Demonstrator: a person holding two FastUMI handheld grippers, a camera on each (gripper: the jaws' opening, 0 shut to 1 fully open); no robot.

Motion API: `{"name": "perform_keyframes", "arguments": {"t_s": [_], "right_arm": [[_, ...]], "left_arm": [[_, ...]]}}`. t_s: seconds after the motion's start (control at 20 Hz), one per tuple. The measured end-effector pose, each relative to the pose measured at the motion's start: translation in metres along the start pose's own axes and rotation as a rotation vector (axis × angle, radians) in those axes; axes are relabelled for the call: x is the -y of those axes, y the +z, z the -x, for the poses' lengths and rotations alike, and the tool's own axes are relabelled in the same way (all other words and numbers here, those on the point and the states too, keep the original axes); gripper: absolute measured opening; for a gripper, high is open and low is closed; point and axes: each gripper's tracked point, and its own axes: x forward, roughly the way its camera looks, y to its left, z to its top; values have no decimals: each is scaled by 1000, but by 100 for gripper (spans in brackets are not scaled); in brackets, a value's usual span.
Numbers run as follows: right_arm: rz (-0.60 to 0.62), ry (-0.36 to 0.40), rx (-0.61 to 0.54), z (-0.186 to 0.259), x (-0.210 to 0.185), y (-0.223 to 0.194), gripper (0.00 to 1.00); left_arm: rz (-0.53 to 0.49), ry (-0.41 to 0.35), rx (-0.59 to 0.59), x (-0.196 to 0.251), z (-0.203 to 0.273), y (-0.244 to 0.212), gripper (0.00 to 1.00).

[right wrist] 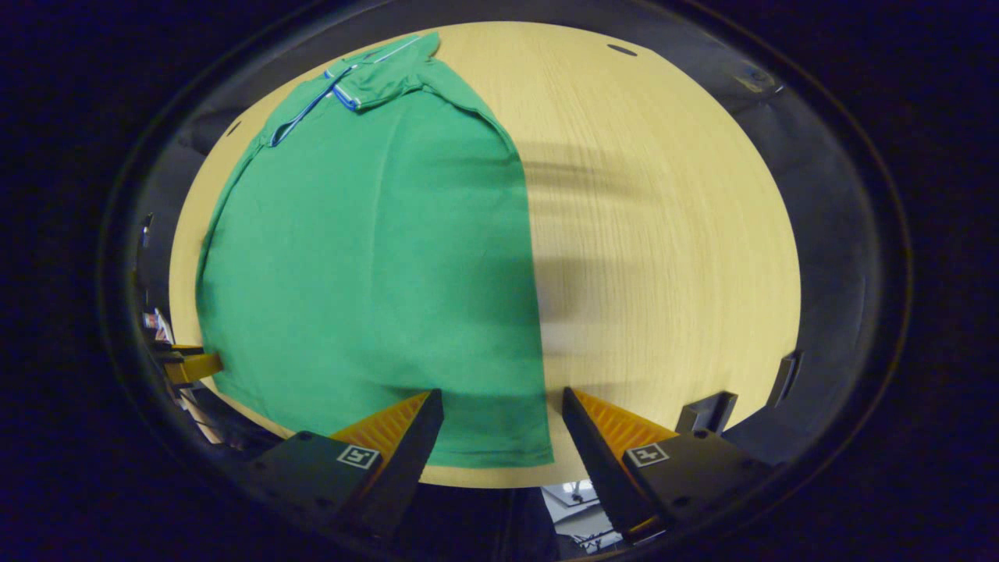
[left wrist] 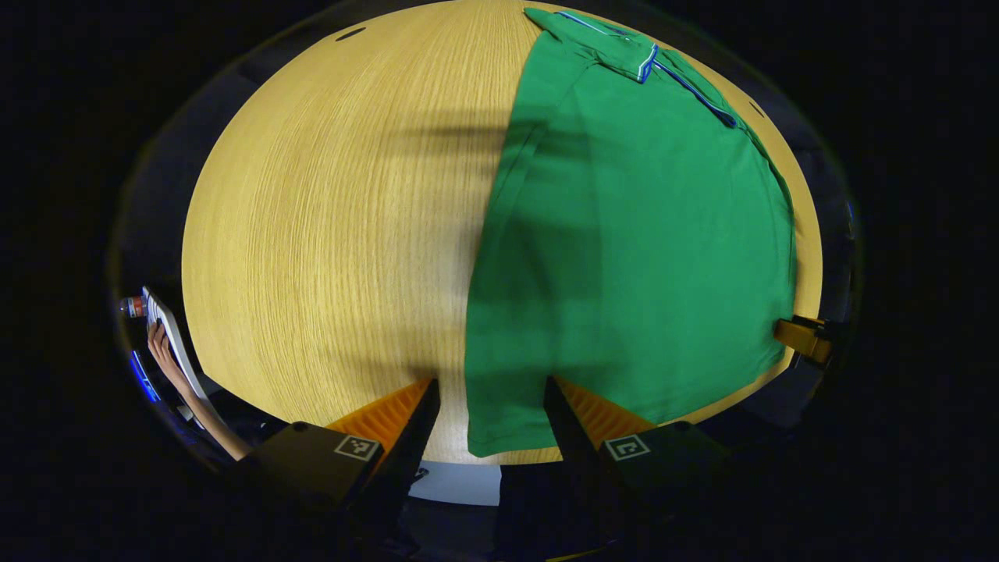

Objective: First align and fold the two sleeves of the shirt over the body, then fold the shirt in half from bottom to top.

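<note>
Green shirt (left wrist: 632,257) lies flat on the bench (left wrist: 328,234), sleeves already folded in, collar far. Left hand-held gripper (left wrist: 492,406) and right hand-held gripper (right wrist: 499,414) hover released over the hem corners, likely staging the bottom-to-top fold.

Shirt (left wrist: 648,257) is matt knit cloth, smooth, a few soft creases; collar (left wrist: 616,48) same fabric with striped trim. Table (left wrist: 328,234) reads as wood or wood-look laminate, fine straight grain, satin, low sheen. Left gripper (left wrist: 490,402) and right gripper (right wrist: 501,414): fingers' (left wrist: 390,414) inner faces ribbed, body looks like matt hard plastic.
</note>
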Motion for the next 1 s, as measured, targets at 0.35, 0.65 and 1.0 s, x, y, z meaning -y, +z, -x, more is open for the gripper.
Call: {"name": "perform_keyframes", "arguments": {"t_s": [0.35,0.65,1.0], "right_arm": [[58,0,-36,0,-8,0,37],[79,13,-39,1,-12,2,4],[62,74,-5,9,-15,-3,2]], "left_arm": [[-35,-13,-14,12,52,61,47],[-57,-19,-9,23,106,134,6],[-68,-23,61,27,186,239,4]]}}
